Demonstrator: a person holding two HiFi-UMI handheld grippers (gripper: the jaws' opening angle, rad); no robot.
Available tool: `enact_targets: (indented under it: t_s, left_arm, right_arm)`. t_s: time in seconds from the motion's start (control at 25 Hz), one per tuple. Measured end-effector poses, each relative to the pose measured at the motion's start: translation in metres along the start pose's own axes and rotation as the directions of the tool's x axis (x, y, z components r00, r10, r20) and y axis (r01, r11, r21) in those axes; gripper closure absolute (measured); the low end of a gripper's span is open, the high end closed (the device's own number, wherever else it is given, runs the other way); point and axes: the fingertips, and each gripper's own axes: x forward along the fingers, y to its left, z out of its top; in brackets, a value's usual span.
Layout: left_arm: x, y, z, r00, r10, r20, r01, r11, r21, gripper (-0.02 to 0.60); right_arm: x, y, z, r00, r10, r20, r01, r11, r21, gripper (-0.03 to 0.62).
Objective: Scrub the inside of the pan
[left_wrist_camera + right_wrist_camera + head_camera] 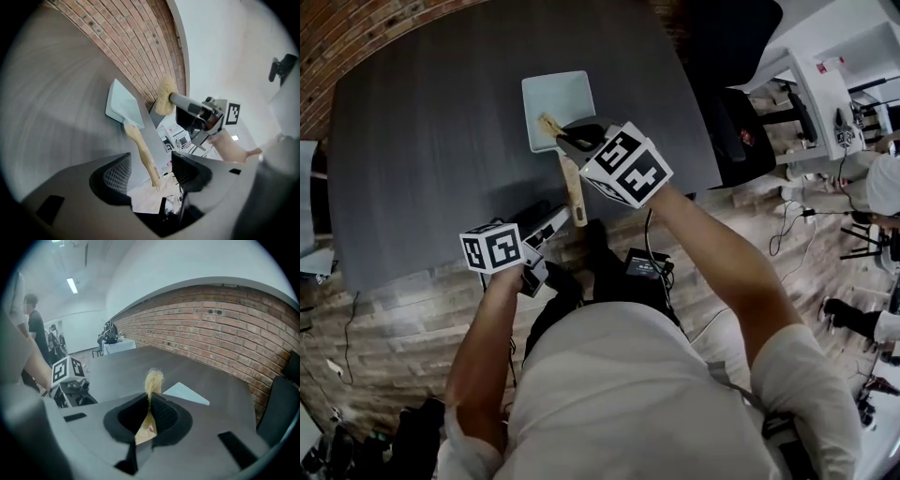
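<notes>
In the head view the right gripper (569,140) hides the near right corner of the pan (555,98) and most of the brush (548,125).

No writing can be read. The left cube (492,247), atop the left gripper (150,176), and the right cube (626,165), atop the right gripper (149,416), bear only black-and-white square patterns, no letters or numbers.

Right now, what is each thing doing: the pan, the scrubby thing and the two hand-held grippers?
Pan: lying flat on the table, wooden handle toward the person, nothing holding it.
Scrubber: pinched in the right hand-held gripper, seemingly lifted just off the pan.
Right hand-held gripper: shut on the scrubber.
Left hand-held gripper: open wide, nothing held, back from the pan.
</notes>
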Motion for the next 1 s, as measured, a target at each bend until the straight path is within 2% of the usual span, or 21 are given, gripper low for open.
enact_targets:
  t_s: [0.12,0.24,0.32,0.44,0.52,0.64,0.76,0.88,1.0]
  left_arm:
    - [-0.025,-0.014,0.006,0.997,-0.034,0.075,0.032,0.999,0.017,0.318]
    - [-0.051,-0.036,0.011,0.981,-0.098,0.170,0.094,0.995,0.031,0.326]
    - [-0.070,-0.055,0.016,0.961,-0.156,0.230,0.148,0.988,0.051,0.385]
    - [-0.101,-0.085,0.022,0.920,-0.245,0.305,0.227,0.969,0.095,0.500]
    - [-0.118,-0.103,0.023,0.901,-0.284,0.328,0.253,0.958,0.134,0.534]
    - [-0.141,-0.125,0.022,0.884,-0.325,0.336,0.268,0.941,0.204,0.549]
    - [-0.157,-0.141,0.018,0.871,-0.330,0.365,0.250,0.936,0.249,0.551]
    - [-0.157,-0.159,0.014,0.855,-0.314,0.412,0.216,0.939,0.268,0.551]
    - [-0.142,-0.178,0.010,0.842,-0.314,0.439,0.214,0.941,0.263,0.551]
  right_arm:
    - [-0.021,0.003,-0.002,0.999,-0.027,0.027,0.026,0.999,0.046,0.563]
    - [-0.045,0.011,-0.006,0.997,-0.052,0.060,0.047,0.995,0.086,0.563]
    - [-0.062,0.017,-0.009,0.994,-0.072,0.084,0.063,0.992,0.107,0.563]
    - [-0.089,0.027,-0.012,0.987,-0.106,0.123,0.089,0.987,0.137,0.563]
    - [-0.112,0.033,-0.014,0.978,-0.131,0.163,0.102,0.979,0.178,0.563]
    - [-0.149,0.042,-0.016,0.958,-0.169,0.233,0.107,0.960,0.257,0.563]
    - [-0.179,0.043,-0.026,0.941,-0.189,0.280,0.084,0.934,0.348,0.563]
    - [-0.207,0.031,-0.041,0.928,-0.202,0.312,0.057,0.907,0.418,0.563]
    - [-0.230,0.014,-0.051,0.921,-0.211,0.328,0.052,0.900,0.433,0.563]
